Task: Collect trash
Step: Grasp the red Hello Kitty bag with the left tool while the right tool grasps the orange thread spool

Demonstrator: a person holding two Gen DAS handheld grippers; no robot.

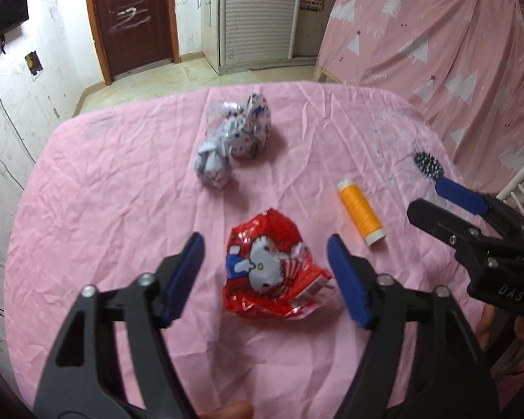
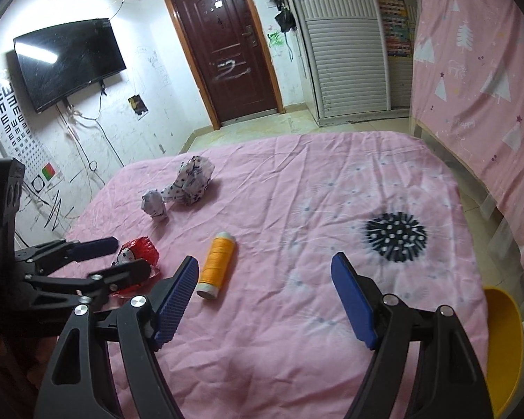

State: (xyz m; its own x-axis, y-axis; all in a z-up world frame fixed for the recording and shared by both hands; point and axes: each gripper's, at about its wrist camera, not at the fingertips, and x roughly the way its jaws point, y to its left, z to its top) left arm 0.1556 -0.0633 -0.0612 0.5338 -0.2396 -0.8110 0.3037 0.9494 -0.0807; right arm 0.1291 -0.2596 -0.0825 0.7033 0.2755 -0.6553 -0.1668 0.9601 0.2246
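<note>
The left gripper [image 1: 265, 272] is spread wide, its two blue pads on either side of a crumpled red wrapper [image 1: 272, 272] printed with a white cartoon cat. The wrapper lies on the pink bedsheet [image 1: 104, 209] between the fingers, with a clear gap to each pad, so nothing is gripped. From the right wrist camera the same left gripper [image 2: 122, 258] shows from the side at the left edge, its fingers reaching over and around the red wrapper [image 2: 141, 249]; whether they touch the foil there cannot be told.

Just beyond the left gripper's right finger, and slightly to its right, an orange thread spool [image 1: 359, 211] lies on its side on the sheet. It is near the wrapper but apart from it. In the right wrist view the spool [image 2: 217, 265] sits just beyond the tip of the right gripper's left finger, outside the span of the fingers.

The right gripper [image 2: 263, 296] is also released, its jaws wide apart with only bare sheet [image 2: 279, 349] between them. In the left wrist view it [image 1: 433, 197] reaches in from the right edge, level with the spool.

Farther out, ahead of the left gripper and a little left of its centre line, two crumpled white patterned wrappers [image 1: 234, 143] lie touching each other. Ahead of the right gripper, towards its right finger, a black spiky motif [image 2: 396, 237] is printed on the sheet. A yellow bowl-like object [image 2: 503, 342] shows at the bed's edge to the right gripper's right.
</note>
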